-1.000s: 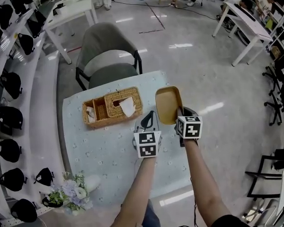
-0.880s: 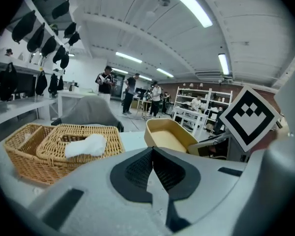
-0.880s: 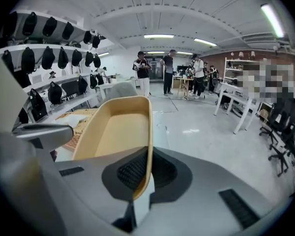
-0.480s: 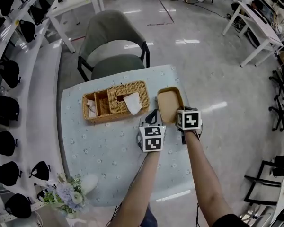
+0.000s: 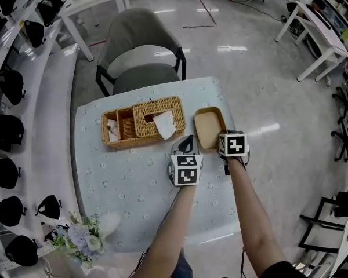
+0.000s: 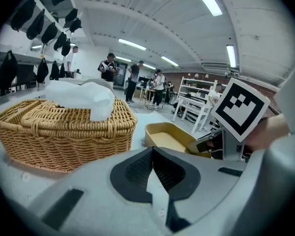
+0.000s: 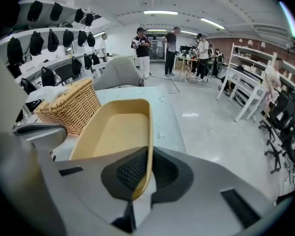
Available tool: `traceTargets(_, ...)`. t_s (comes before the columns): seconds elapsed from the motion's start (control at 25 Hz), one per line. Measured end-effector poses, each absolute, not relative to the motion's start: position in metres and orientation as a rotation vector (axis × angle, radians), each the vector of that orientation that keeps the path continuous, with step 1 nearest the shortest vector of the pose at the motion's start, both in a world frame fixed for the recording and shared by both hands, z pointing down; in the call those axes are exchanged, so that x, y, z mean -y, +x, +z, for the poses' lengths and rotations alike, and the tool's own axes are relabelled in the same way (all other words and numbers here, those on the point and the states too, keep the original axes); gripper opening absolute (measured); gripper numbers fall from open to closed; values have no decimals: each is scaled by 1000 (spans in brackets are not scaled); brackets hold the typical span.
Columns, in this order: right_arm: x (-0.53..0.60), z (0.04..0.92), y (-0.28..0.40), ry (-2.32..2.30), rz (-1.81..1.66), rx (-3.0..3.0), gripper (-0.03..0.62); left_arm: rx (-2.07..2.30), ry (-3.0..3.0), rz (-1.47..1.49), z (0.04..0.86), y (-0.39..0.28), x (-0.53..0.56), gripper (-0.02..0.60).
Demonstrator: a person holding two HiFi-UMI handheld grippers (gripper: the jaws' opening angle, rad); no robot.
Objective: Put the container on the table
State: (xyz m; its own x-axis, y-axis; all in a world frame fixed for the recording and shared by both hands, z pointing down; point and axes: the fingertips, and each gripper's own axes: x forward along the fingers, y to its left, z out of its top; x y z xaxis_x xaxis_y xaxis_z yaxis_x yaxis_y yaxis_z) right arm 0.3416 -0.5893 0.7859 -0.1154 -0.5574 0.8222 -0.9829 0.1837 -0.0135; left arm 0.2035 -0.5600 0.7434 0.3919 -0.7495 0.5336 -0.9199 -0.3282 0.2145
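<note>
The container (image 5: pixel 207 127) is a shallow yellow-tan tray, upright and low at the right edge of the pale blue table (image 5: pixel 127 184). In the left gripper view the container (image 6: pixel 168 135) seems to rest on the cloth. My right gripper (image 5: pixel 223 140) is shut on its near rim. In the right gripper view that rim of the container (image 7: pixel 115 129) runs between the two dark pads of the right gripper (image 7: pixel 146 167). My left gripper (image 5: pixel 187 143) hovers just left of the container, and the left gripper (image 6: pixel 151 155) is shut with nothing in it.
A wicker basket (image 5: pixel 142 122) with a white tissue stands left of the container, close to the left gripper. A grey chair (image 5: pixel 142 57) is behind the table. Flowers (image 5: pixel 81 236) sit at the near left corner. The table's edge lies just right of the container.
The container has come down from a raised position to table level, still in the right gripper. The left gripper has stayed beside it.
</note>
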Motion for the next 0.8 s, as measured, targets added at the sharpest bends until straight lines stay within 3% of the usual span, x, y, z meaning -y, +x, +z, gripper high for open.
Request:
traceTargets(0.2, 593, 782, 341, 1471, 713, 1811, 76, 1427, 2172, 461, 744, 203, 560, 8)
traceTargets(0.8, 573, 712, 353, 1598, 602, 1872, 92, 1457, 2181, 421, 706, 190, 543, 8)
